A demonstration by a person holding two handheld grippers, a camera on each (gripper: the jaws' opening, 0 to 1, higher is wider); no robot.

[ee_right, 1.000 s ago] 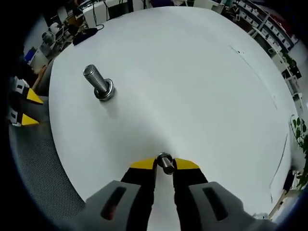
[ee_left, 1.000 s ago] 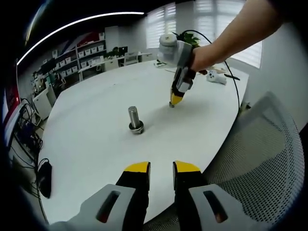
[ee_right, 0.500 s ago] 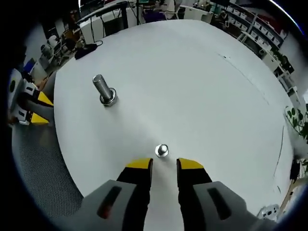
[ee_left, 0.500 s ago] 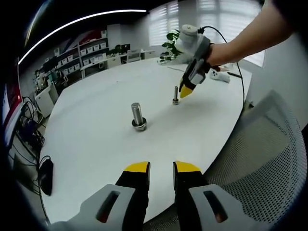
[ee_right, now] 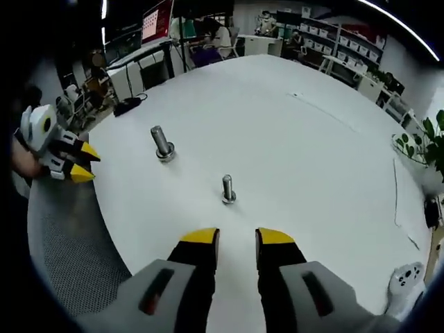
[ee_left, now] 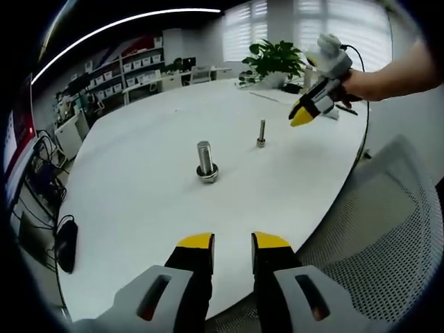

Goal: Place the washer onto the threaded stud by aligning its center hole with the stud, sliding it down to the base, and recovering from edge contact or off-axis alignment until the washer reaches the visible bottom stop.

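A thick threaded stud (ee_left: pixel 205 157) stands upright on the white table (ee_left: pixel 139 180), with a washer (ee_left: pixel 207 173) lying around its base. A thinner bolt (ee_left: pixel 261 133) stands upright a little beyond it. My left gripper (ee_left: pixel 232 241) hovers over the near table edge, open, with nothing between its fingers. My right gripper (ee_left: pixel 303 115) hangs in the air past the thin bolt, held by a hand. In the right gripper view my right gripper (ee_right: pixel 236 238) is open and empty, short of the thin bolt (ee_right: pixel 227 189). The thick stud (ee_right: pixel 163 143) stands farther left, near the left gripper (ee_right: pixel 76 163).
A grey mesh chair (ee_left: pixel 378 229) stands at the table's edge beside my left gripper. A black device (ee_left: pixel 66 248) lies at the table's left rim. A potted plant (ee_left: pixel 277 57) and a white controller (ee_right: pixel 406 277) sit at the far side. Shelves and desks line the room.
My right gripper opened, left the thin bolt standing upright on the table, and drew back and up from it. The thick stud and washer have not moved.
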